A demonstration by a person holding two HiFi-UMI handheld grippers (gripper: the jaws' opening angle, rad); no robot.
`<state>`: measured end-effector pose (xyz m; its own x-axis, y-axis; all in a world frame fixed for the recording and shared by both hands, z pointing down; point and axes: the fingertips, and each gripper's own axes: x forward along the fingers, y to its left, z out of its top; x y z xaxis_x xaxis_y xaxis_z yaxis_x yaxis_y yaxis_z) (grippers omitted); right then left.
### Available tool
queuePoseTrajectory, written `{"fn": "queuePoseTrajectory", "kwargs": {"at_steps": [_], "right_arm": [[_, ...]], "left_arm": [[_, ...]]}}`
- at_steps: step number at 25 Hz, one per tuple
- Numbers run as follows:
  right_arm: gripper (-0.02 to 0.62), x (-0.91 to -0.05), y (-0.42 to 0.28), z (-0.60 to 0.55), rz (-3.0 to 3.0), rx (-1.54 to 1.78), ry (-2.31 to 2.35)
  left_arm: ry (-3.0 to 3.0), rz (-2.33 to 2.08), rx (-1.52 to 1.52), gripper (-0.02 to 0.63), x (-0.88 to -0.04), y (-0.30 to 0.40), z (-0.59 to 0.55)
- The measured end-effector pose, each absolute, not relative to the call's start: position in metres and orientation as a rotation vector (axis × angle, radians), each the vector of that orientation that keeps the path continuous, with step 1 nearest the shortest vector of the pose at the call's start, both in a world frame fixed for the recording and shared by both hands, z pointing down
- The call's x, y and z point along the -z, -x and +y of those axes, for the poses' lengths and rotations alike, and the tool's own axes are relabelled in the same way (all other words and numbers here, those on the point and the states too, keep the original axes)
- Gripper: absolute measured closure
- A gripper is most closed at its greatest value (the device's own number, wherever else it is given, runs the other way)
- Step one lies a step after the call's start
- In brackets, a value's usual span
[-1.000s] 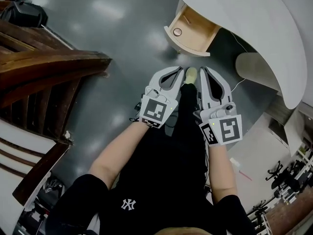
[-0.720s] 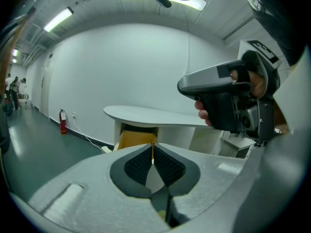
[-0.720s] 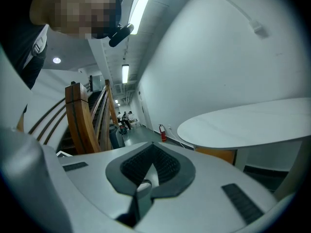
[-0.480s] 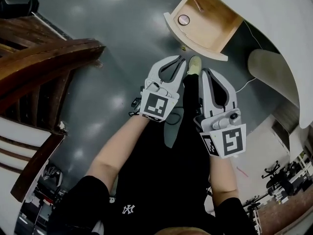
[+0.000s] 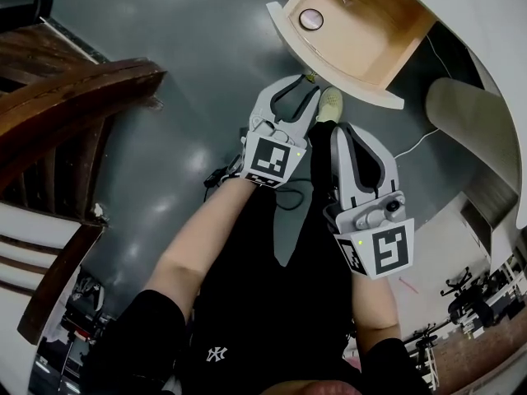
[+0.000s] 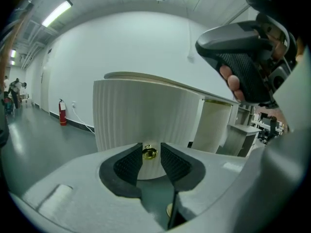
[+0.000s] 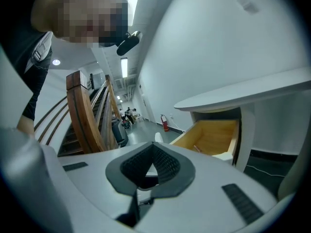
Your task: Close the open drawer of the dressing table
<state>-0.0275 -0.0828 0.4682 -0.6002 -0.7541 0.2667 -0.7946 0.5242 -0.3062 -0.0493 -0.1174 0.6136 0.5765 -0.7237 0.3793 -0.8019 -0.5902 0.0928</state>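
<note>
Head view: at the far left a dark brown wooden staircase rail (image 5: 74,97) rises over the glossy grey floor (image 5: 198,48). Right of it, near the middle, the left gripper (image 5: 306,89) reaches toward the open pale-wood drawer with a white curved front (image 5: 329,68). Its tips are just beside that front. A pale yellow-green shoe (image 5: 329,104) shows on the floor between the two grippers. The right gripper (image 5: 344,132) hangs a little further back from the drawer, apart from it. The drawer stands pulled out from under the white rounded counter (image 5: 486,23) at the upper right, and a small round pale disc (image 5: 310,19) lies inside it near the front.

In the left gripper view the jaws are opening. A narrow gap stands between the dark pads, and a small brass knob (image 6: 149,153) on the fluted white front shows in that gap. The pads do not press on it; whether it is already between the tips cannot be told.

In the right gripper view the jaws are pressed together at the tips, with nothing pinched. The open drawer lies ahead to the right.
</note>
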Motion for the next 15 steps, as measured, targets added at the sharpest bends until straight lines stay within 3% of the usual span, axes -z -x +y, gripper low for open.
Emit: {"fn": "queuePoseTrajectory", "kwargs": {"at_steps": [15], "right_arm": [[0.58, -0.485, 0.012, -0.09, -2.605, -0.643, -1.408]], "left_arm": [[-2.51, -1.279, -0.453, 0.503, -0.624, 0.04, -0.139]]}}
